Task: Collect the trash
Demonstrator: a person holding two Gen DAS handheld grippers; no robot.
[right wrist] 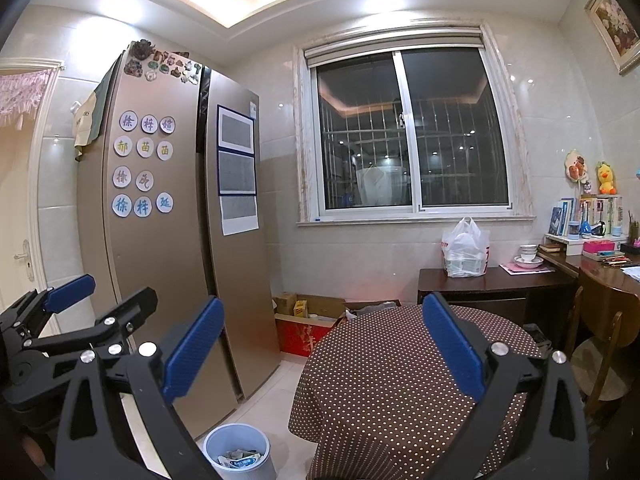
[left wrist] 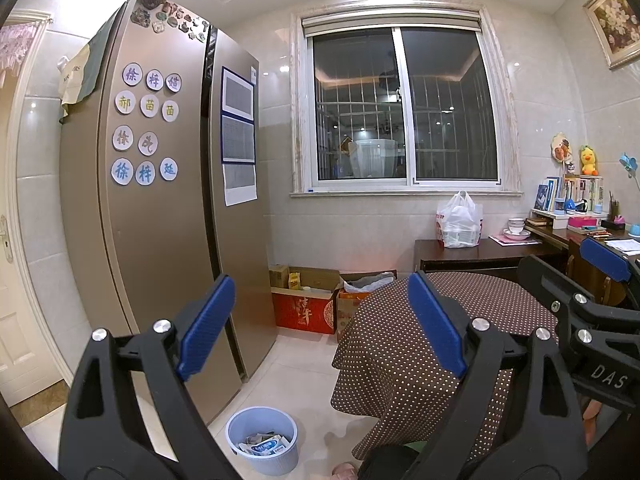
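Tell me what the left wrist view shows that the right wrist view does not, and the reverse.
Only the left wrist view shows the right gripper, open at its right edge. Only the right wrist view shows the left gripper, open at its left edge, and a wooden chair. Both share the fridge, window, dotted table, white bag and the bin holding trash.

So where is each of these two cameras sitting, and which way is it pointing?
Left wrist: on the left hand-held gripper, looking forward over its open blue fingers at the fridge, window, dotted table and bin; the right hand-held gripper shows at the right edge.
Right wrist: on the right hand-held gripper, open, facing the same way; the left hand-held gripper shows at the left edge.
Shared: fridge, window, table, bin holding wrappers.
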